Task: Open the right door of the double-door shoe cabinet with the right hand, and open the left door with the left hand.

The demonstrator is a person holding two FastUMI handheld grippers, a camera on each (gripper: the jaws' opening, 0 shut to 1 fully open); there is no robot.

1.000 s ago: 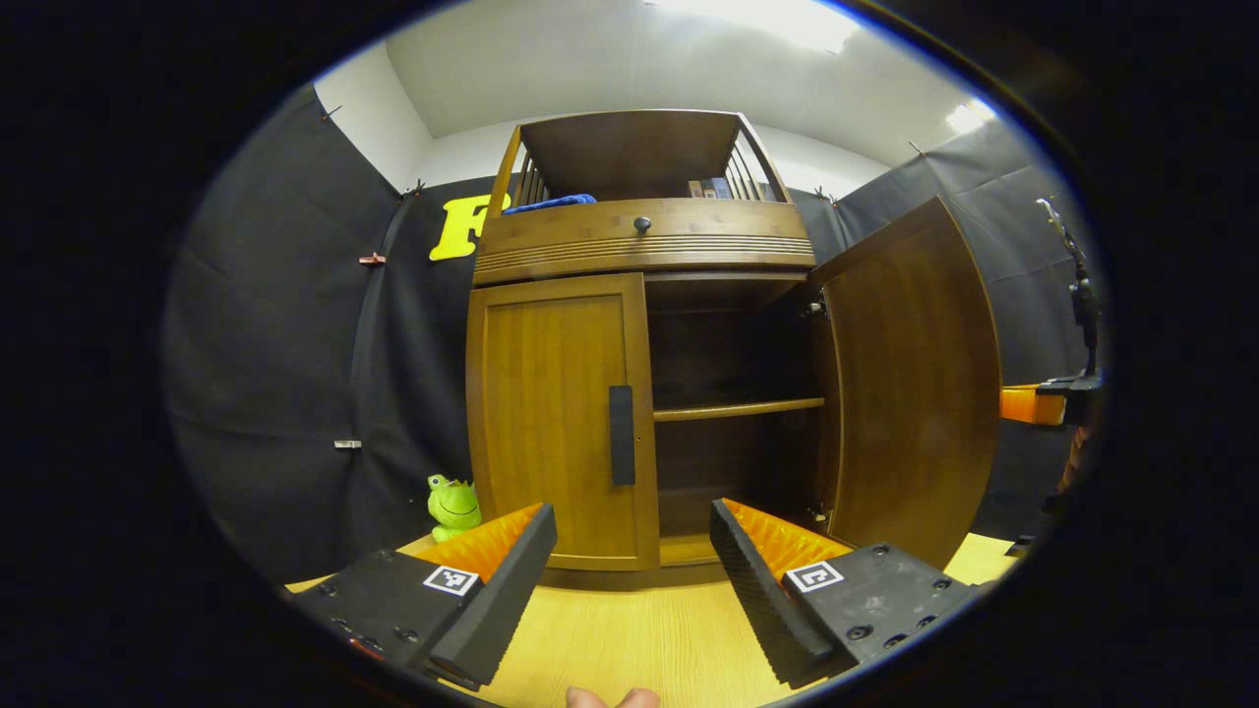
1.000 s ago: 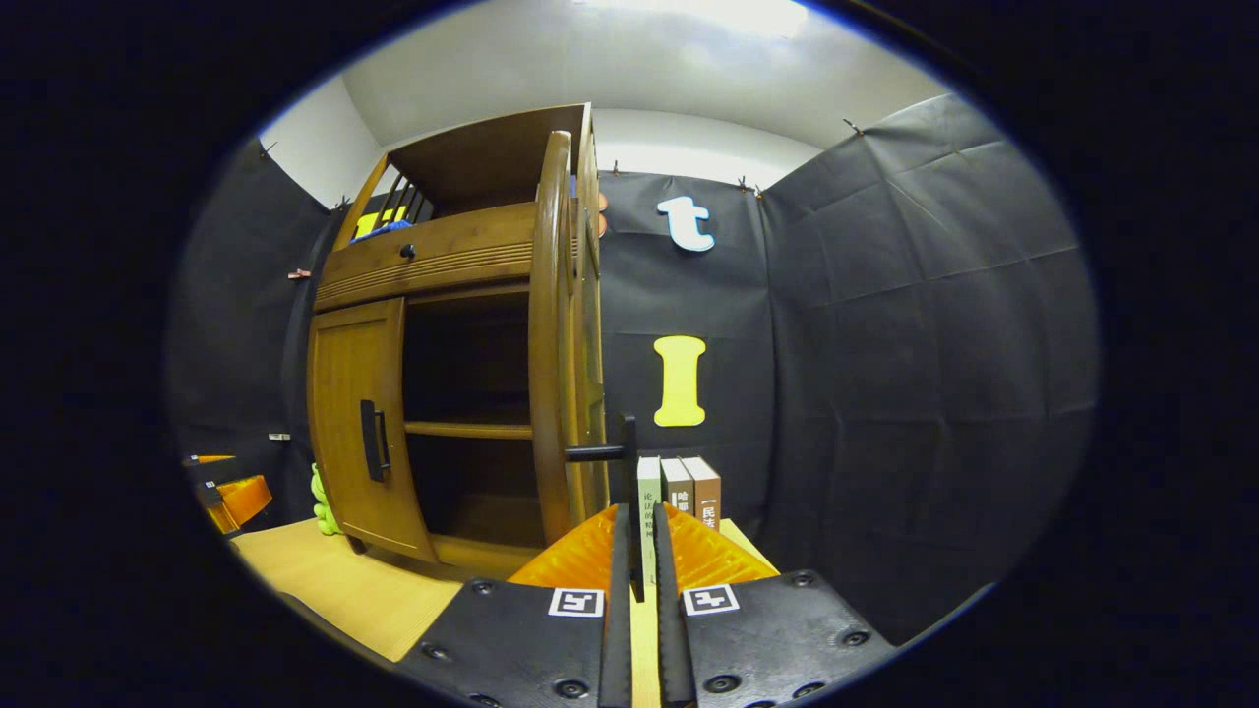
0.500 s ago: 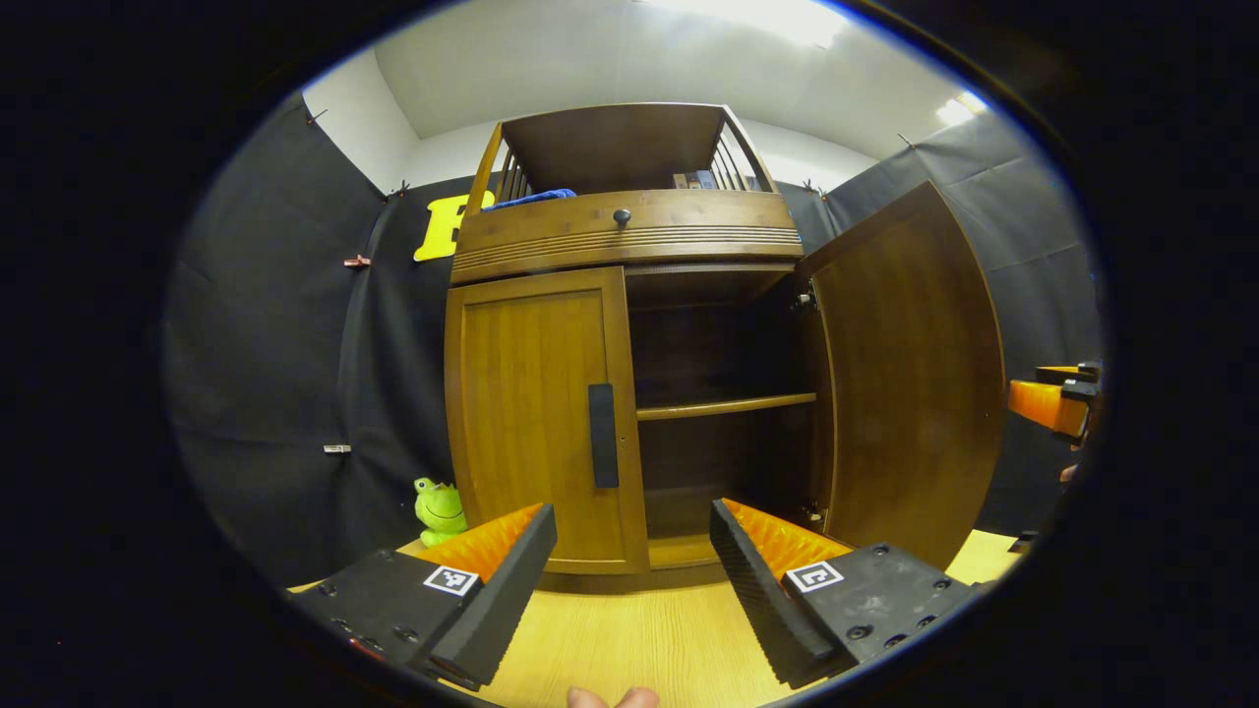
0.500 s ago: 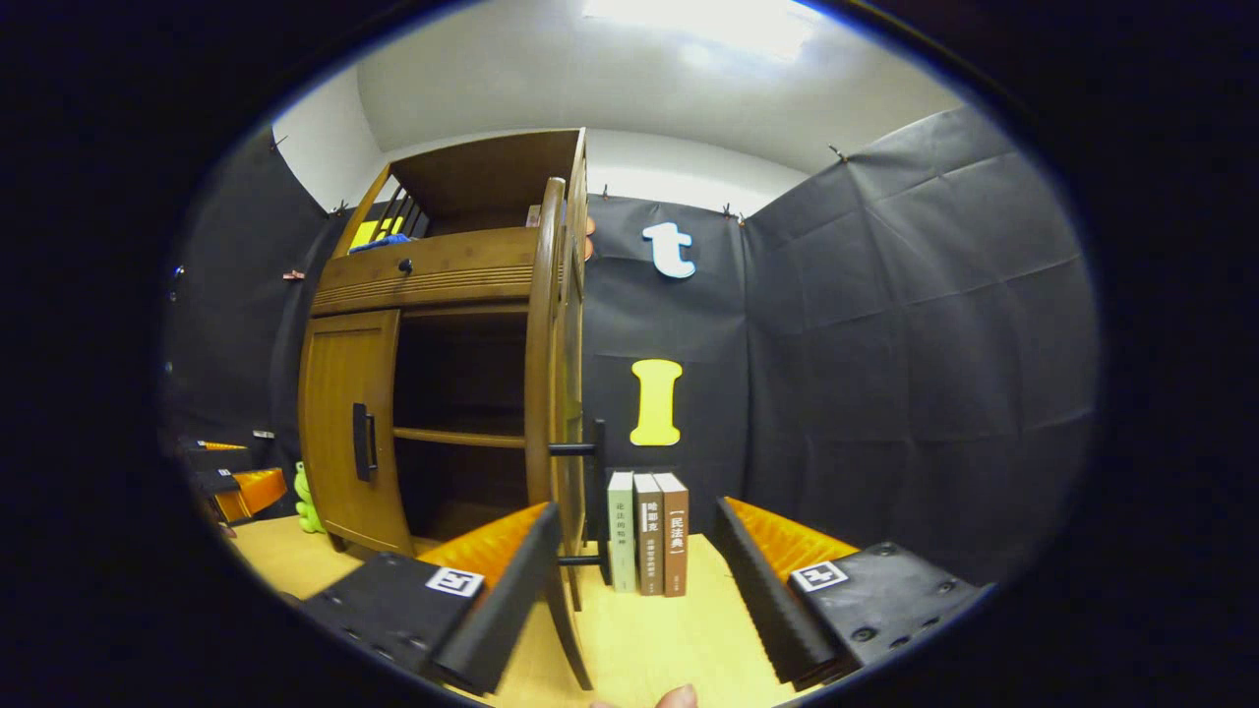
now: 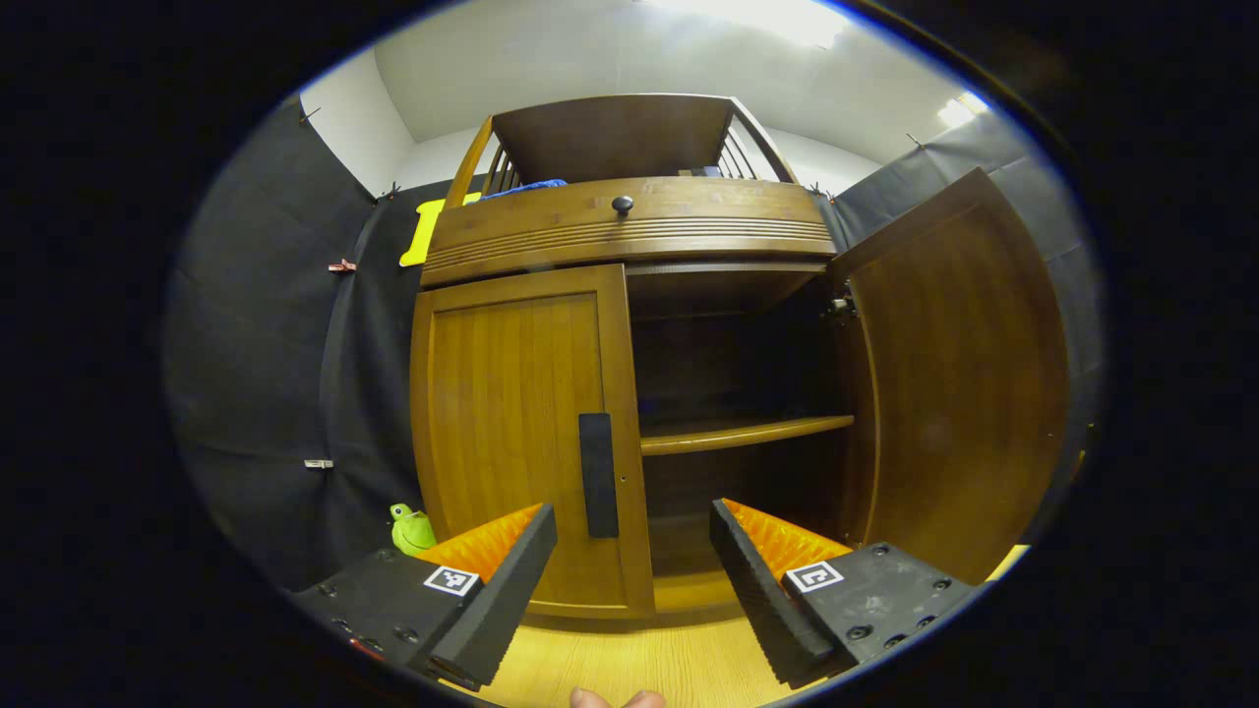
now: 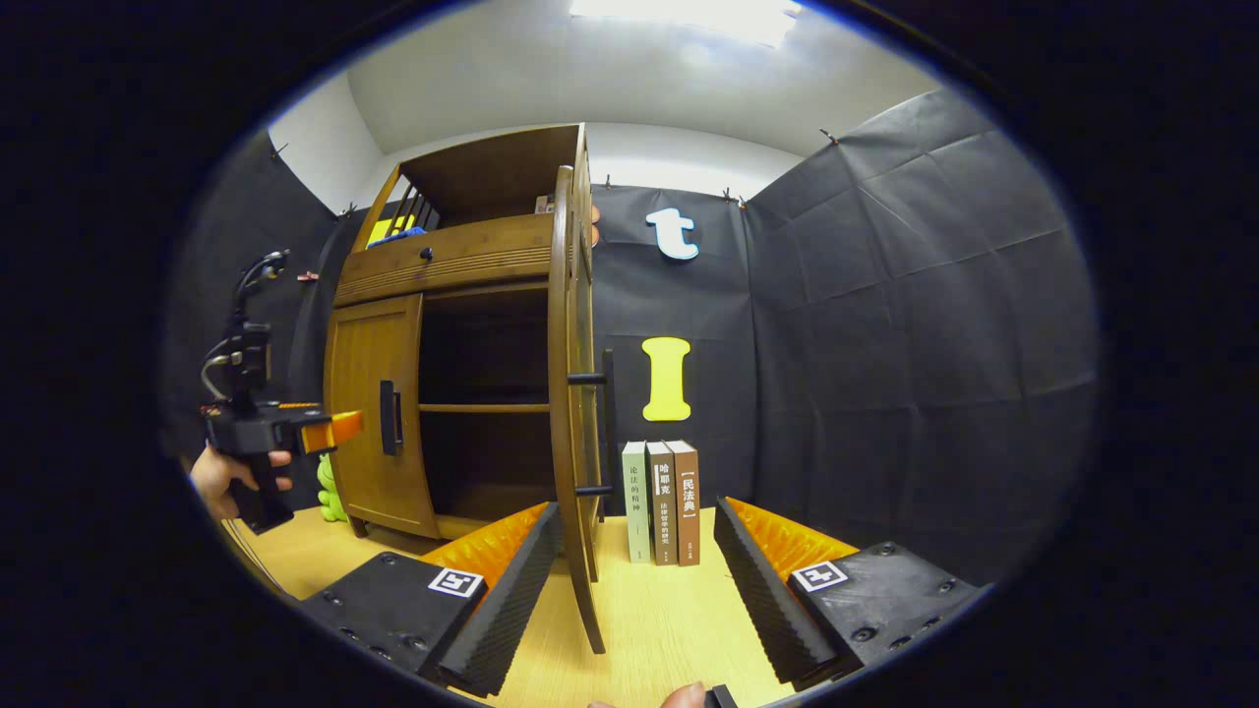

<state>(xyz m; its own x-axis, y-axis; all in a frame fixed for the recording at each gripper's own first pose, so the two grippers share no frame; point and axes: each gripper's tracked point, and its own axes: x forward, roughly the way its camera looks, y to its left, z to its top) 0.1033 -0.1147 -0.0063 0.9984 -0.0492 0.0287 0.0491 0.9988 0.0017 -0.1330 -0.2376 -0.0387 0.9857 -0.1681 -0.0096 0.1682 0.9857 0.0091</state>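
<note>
Two claws gape: left claw (image 5: 632, 551), right claw (image 6: 637, 560).

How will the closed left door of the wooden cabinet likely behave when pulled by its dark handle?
The closed left wooden door looks rigid, so it should swing as one piece. Its dark vertical bar handle probably offers a firm, non-slip hold. The open left tool fits around it.

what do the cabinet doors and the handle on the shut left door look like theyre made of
The brown cabinet's shut left door and open right door look like varnished wood or wood veneer: vertical grain shows, with a soft sheen. The dark vertical bar handle on the left door looks matte black, perhaps painted metal or plastic; the pictures leave that open.
</note>
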